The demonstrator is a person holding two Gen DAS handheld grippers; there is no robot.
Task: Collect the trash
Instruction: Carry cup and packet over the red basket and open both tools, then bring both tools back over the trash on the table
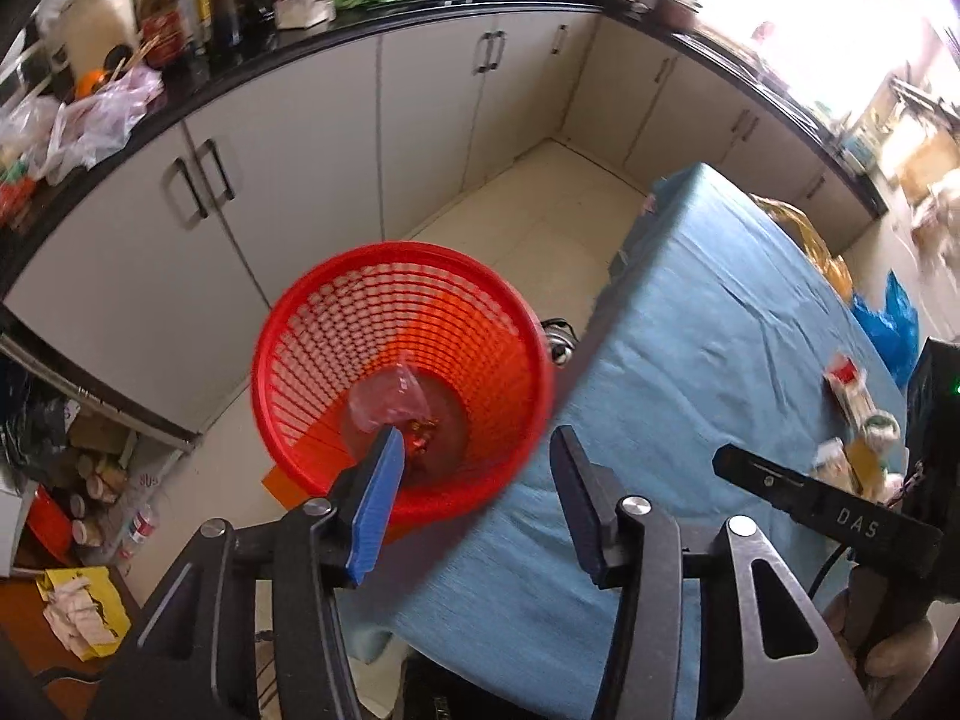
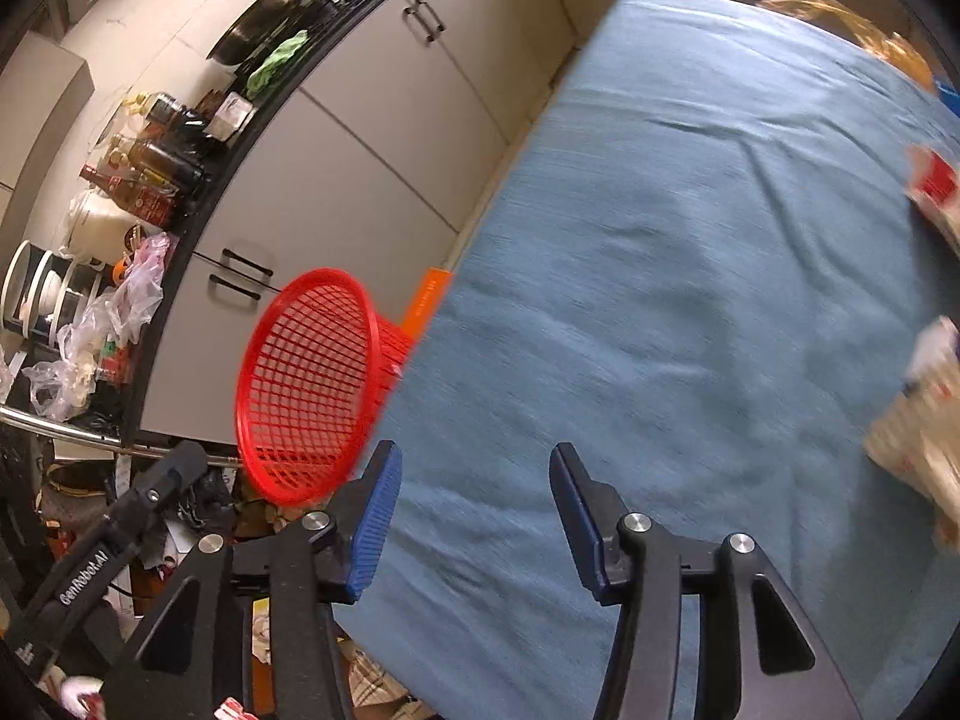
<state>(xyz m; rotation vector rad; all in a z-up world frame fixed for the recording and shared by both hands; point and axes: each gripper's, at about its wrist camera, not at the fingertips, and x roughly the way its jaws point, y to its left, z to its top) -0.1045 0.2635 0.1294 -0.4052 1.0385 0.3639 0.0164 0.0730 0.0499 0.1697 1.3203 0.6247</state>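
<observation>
Both grippers empty, jaws spread, beside the red basket.

Left gripper (image 1: pixel 480 450) above the basket (image 1: pixel 336 300) and the blue-clothed table (image 1: pixel 690 312); clear wrapper (image 1: pixel 390 396) lies at the basket bottom. Right gripper (image 2: pixel 477 468) over the cloth; more trash (image 1: pixel 852 402) on the table's far right.

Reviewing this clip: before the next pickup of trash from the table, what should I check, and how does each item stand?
1. Left gripper empty, fingers apart: ok.
2. Right gripper empty, fingers apart: ok.
3. Red basket upright beside the table, mouth unobstructed: ok.
4. Earlier trash inside: a clear wrapper lies at the bottom: ok.
5. Trash remaining: wrappers lie on the blue tablecloth near its right edge: ok, reachable looks likely.
6. Exact shape of those wrappers in the right wrist view: blurred, cannot tell.
</observation>
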